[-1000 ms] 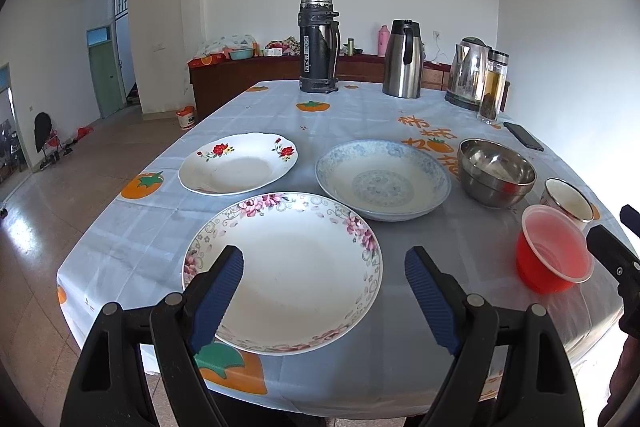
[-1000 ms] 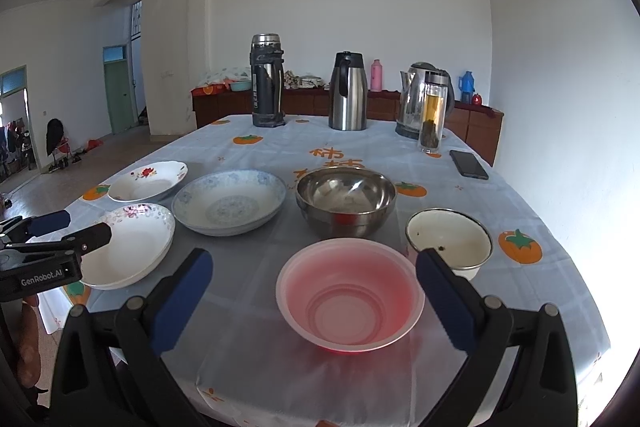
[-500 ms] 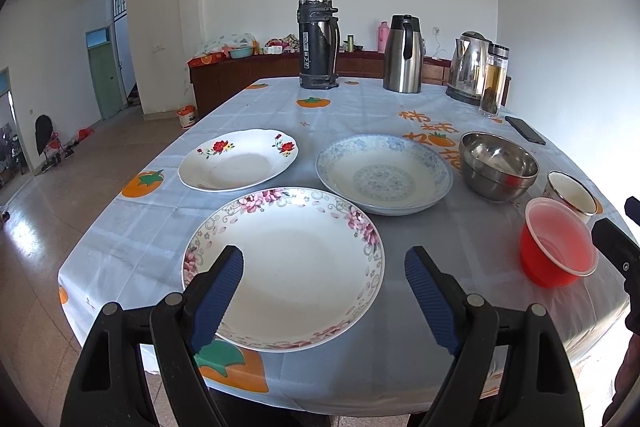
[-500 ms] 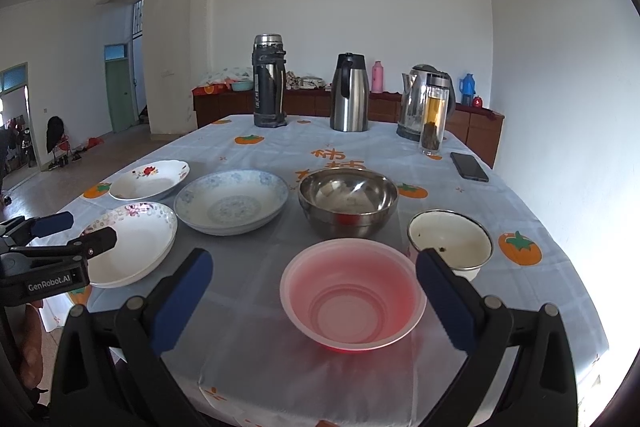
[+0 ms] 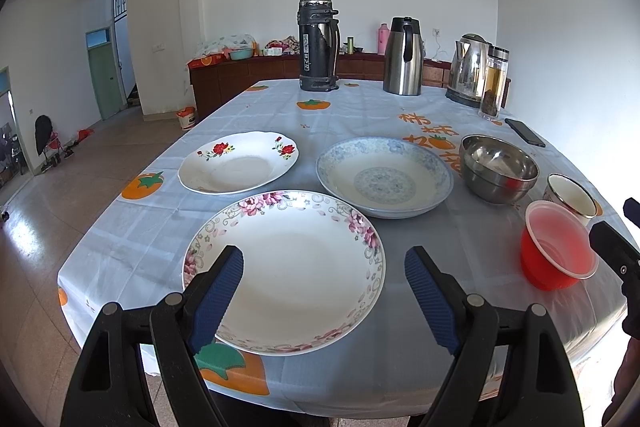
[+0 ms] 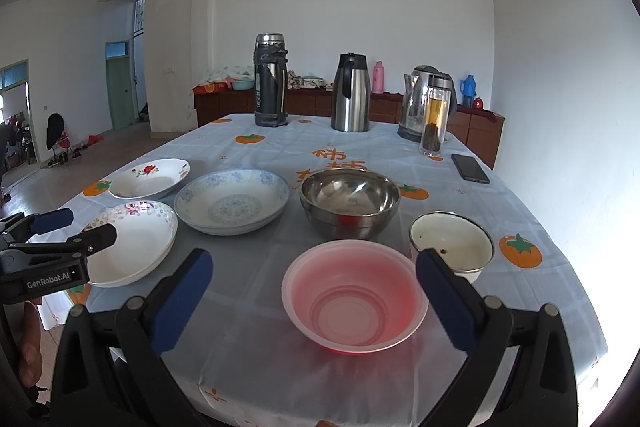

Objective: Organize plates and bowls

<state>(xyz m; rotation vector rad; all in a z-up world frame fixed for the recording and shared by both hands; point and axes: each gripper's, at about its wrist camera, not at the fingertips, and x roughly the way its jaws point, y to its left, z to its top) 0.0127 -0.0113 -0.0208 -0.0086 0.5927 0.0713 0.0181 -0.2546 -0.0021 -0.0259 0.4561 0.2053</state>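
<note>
A pink-flowered plate (image 5: 292, 267) (image 6: 132, 243) lies at the table's near left, under my open left gripper (image 5: 324, 267), which holds nothing. Behind it are a red-flowered plate (image 5: 238, 163) (image 6: 150, 179) and a blue-patterned deep plate (image 5: 384, 177) (image 6: 232, 201). To the right stand a steel bowl (image 5: 498, 167) (image 6: 350, 201), a white enamel bowl (image 5: 570, 195) (image 6: 452, 241) and a red plastic bowl (image 5: 556, 247) (image 6: 352, 297). My right gripper (image 6: 312, 265) hovers open over the red bowl, empty. The left gripper (image 6: 68, 227) also shows at the left of the right wrist view.
At the table's far end stand a black thermos (image 5: 318, 45), a steel carafe (image 5: 404, 57), an electric kettle (image 5: 468, 69) and a glass tea bottle (image 5: 494, 83). A phone (image 5: 524, 132) lies at the right. The tablecloth (image 5: 360, 107) has orange fruit prints. A sideboard (image 5: 240, 75) stands behind.
Both grippers have lifted and drawn back slightly, so the dishes sit a little higher in view. Nothing on the table has moved, and both grippers stay open.
</note>
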